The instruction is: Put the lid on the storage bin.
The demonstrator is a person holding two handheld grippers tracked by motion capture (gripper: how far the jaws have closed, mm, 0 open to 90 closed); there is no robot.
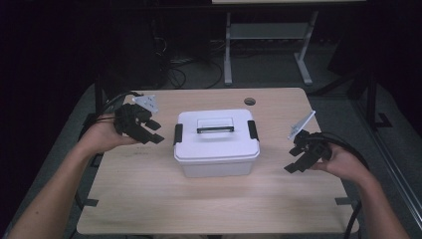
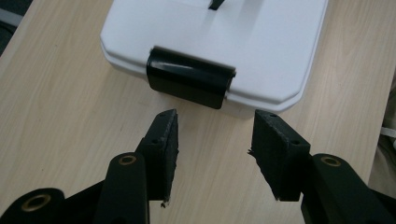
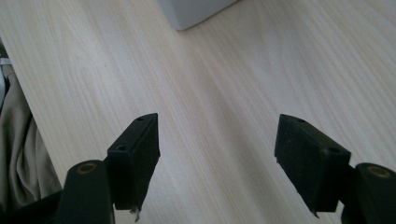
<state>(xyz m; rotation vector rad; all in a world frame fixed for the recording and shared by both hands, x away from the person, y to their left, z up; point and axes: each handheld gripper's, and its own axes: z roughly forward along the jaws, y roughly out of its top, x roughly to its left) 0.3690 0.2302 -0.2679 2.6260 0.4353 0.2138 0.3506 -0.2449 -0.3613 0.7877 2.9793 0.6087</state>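
1. Wooden surface (image 1: 149, 199) carried the white box (image 1: 216, 144) at its centre, lid on.
2. Left tongs (image 1: 154, 133) were spread, empty, just beside the box's black latch (image 2: 189, 77).
3. Right tongs (image 1: 294, 160) were spread, empty, apart from the box.

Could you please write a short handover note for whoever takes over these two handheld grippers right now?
Left gripper: open, empty, aimed at the black clip latch on the near end of the white plastic lidded box.
Right gripper: open, empty, beside the box's other end, above the light wooden table.
Done: nothing; lid on, both latches appear closed.
Left: probably undo the latches and open the box.
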